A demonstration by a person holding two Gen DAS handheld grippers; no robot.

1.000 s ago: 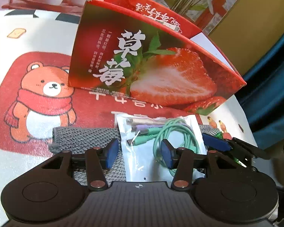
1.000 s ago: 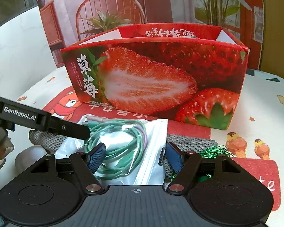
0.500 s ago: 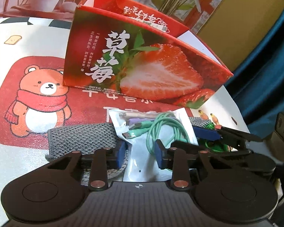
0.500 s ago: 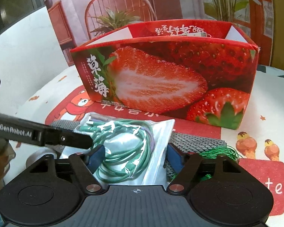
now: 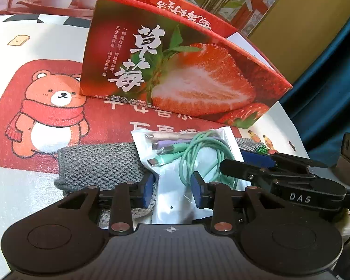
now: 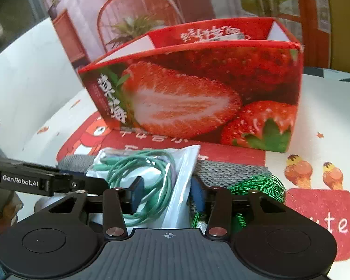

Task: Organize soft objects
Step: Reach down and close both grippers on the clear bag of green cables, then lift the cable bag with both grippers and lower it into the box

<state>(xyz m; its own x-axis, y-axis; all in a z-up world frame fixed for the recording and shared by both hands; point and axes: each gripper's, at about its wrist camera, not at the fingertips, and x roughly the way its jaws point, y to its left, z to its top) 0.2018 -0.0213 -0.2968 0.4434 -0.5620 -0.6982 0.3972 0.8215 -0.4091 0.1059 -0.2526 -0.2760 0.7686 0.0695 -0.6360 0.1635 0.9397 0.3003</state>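
A: What is the biggest thing here, and how much room is around it?

B: The table (image 5: 30,186), with a printed cloth showing a bear (image 5: 51,114). Its right edge curves close beside the right gripper, and past it hangs a dark blue curtain (image 5: 333,93). To the left the cloth is bare and open.

A: And the next?

B: The strawberry box (image 6: 198,98), an open-top red carton, standing upright behind the soft things. A strip of cloth lies free between its front wall and them. What is inside I cannot tell; only the inner walls show.

A: Where are the soft things?

B: A grey knitted pouch (image 5: 100,163) lies flat in front of the box. On it rests a clear plastic bag (image 5: 175,200) holding a coiled green cable (image 5: 205,154) and some plugs. Beside the pouch, on the right, is a bundle of green cord (image 6: 256,182).

A: The grippers?

B: The left gripper (image 5: 172,190) has its jaws set apart on either side of the bag's near end, and I cannot tell if they press it. The right gripper (image 6: 165,192) has its jaws apart too, around the same bag from the other side.
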